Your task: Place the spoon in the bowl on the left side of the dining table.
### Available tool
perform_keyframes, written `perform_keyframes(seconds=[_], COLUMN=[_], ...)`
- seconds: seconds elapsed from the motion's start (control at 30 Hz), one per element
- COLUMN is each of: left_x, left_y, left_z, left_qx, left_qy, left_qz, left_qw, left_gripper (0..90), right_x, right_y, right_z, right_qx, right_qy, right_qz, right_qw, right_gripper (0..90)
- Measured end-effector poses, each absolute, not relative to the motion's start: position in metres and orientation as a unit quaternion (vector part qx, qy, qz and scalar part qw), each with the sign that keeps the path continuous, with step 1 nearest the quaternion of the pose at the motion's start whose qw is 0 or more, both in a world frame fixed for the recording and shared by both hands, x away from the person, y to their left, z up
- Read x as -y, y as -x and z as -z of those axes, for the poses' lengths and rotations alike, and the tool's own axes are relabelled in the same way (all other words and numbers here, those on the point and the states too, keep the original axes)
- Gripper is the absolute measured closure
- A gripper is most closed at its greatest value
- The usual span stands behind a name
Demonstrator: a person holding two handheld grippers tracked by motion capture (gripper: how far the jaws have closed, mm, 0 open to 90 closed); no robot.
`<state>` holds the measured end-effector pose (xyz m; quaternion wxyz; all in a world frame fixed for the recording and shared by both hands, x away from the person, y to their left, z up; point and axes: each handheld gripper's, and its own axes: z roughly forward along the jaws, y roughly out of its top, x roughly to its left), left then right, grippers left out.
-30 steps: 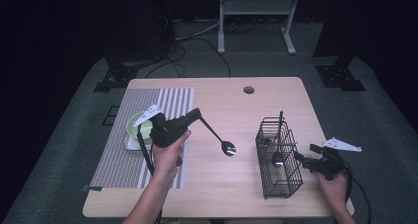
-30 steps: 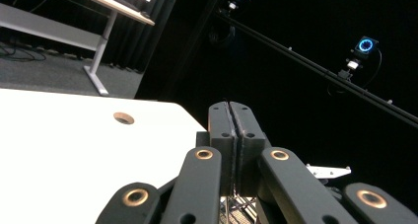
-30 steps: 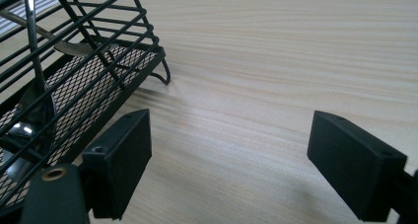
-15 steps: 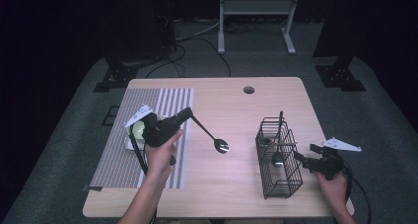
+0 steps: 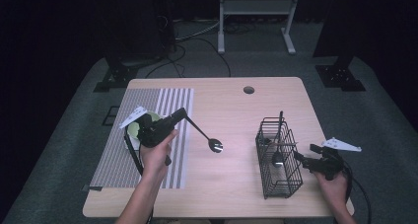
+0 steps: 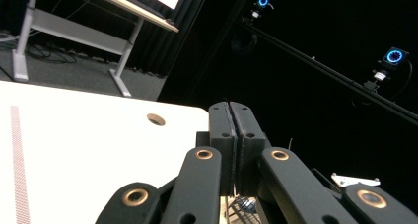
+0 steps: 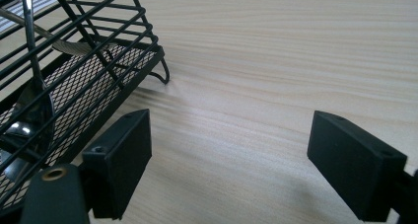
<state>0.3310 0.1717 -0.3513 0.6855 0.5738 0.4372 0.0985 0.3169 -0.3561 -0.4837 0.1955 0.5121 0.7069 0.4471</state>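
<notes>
Carrying a long black-handled metal spoon [image 5: 204,136] toward the black wire cutlery basket [image 5: 279,157].

The left gripper [image 5: 180,115] has its jaws clamped on the spoon's handle, bowl hanging above mid-desk. Next move: swing it toward the basket near the desk's right edge and clear the rim and the utensils already inside. The right gripper [image 5: 301,160] waits beside the basket, jaws apart. A striped mat [image 5: 148,135] and a green bowl [image 5: 134,129] lie on the desk's left side.

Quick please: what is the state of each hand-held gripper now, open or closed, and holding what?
Left hand-held gripper: closed on the handle of the spoon.
Right hand-held gripper: open, holding nothing, beside the wire basket.
</notes>
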Motion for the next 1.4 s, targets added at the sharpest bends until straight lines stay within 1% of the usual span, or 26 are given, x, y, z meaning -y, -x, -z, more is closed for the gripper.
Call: perform_keyframes(seconds=[0.57,1.4], left_x=[-0.191,-0.237], left_y=[-0.332,-0.333], left_z=[0.353,0.357], left_qx=[-0.451,-0.489], left_qy=[-0.564,-0.54], left_qz=[-0.113,-0.148], left_qw=[0.683,0.668], left_gripper=[89.3,89.4], right_x=[0.356,0.355], right_y=[-0.317,-0.317], right_z=[0.484,0.484], right_qx=[-0.708,-0.71], right_qy=[-0.512,-0.512], right_qz=[-0.446,-0.442], right_qw=[0.197,0.198], right_gripper=[16.0,16.0])
